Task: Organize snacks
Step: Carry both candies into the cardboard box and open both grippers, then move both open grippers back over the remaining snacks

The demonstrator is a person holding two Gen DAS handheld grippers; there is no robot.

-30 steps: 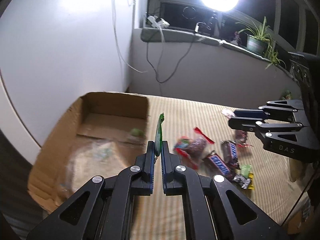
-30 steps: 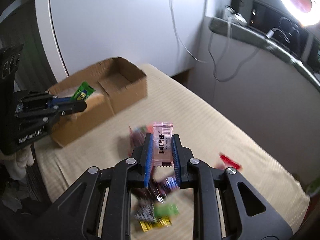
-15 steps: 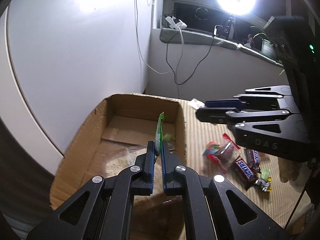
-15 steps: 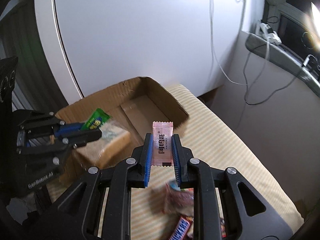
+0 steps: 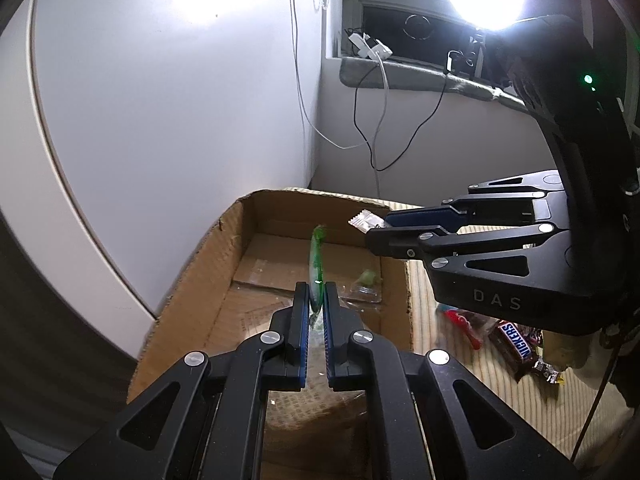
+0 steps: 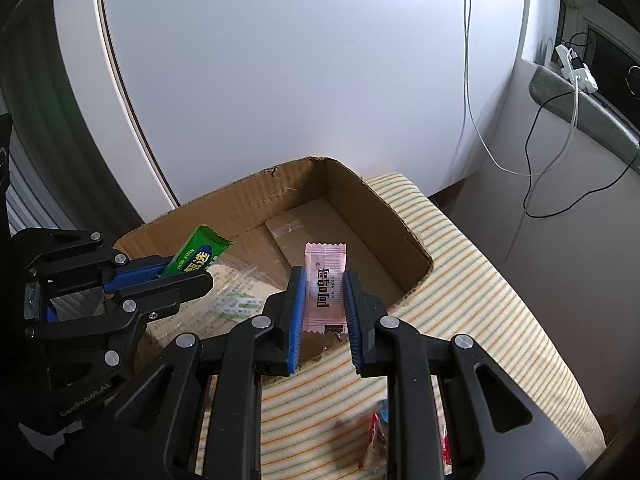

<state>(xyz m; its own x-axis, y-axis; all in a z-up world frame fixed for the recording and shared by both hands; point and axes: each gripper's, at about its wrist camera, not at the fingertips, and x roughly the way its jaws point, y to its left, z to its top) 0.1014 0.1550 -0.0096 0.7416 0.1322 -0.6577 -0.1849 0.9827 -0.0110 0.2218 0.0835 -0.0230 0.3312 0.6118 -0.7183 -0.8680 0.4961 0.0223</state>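
Observation:
An open cardboard box (image 5: 224, 264) (image 6: 360, 196) sits at the left end of a striped table. My left gripper (image 5: 316, 300) is shut on a green snack packet (image 5: 317, 258), held edge-on above the box; it also shows in the right wrist view (image 6: 196, 258). My right gripper (image 6: 324, 280) is shut on a pink snack packet (image 6: 326, 280), held over the box's near-right wall; its white end shows in the left wrist view (image 5: 366, 220). A clear bag of printed packets (image 6: 228, 300) lies in the box.
Loose snacks lie on the striped cloth (image 6: 480, 280) right of the box: a Snickers bar (image 5: 518, 340), a red-wrapped pack (image 5: 460, 320), small foil sweets (image 5: 546, 370). A white curved panel (image 5: 160, 120) stands behind the box. Cables hang from the windowsill (image 5: 400, 76).
Both grippers have moved left toward the box with their packets. The right gripper now reaches over the box's right side, and the loose snack pile has slid to the right edge of view.

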